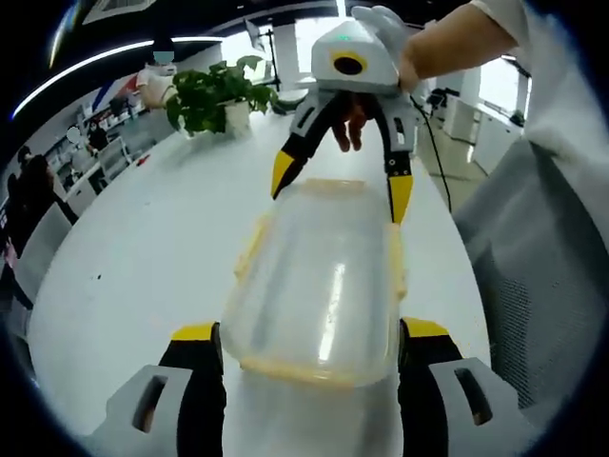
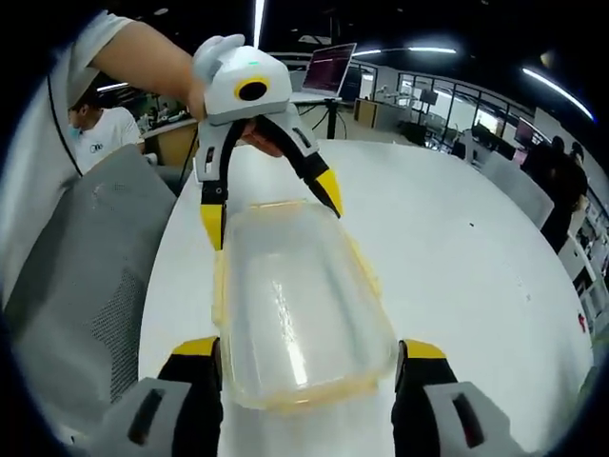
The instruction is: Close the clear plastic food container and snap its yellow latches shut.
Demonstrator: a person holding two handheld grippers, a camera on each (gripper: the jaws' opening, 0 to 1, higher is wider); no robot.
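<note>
A clear plastic food container [image 1: 314,276] with its lid resting on top lies lengthwise on the white table [image 1: 143,248], yellow latches [image 1: 249,249] along its sides. My left gripper [image 1: 309,331] is open, its yellow-tipped jaws straddling the container's near end. At the far end my right gripper [image 1: 341,184], held by a hand, is open too, its tips at the two far corners. The right gripper view has the same container [image 2: 295,305] between my right gripper [image 2: 309,348] and my left gripper [image 2: 269,208]. Whether the latches [image 2: 366,271] are snapped down is unclear.
A potted plant [image 1: 214,95] stands at the table's far end. A grey mesh chair [image 1: 533,276] sits close beside the table edge [image 2: 86,286]. A laptop [image 2: 328,67] is on a stand behind, and people stand in the background. The table [image 2: 476,248] stretches wide beside the container.
</note>
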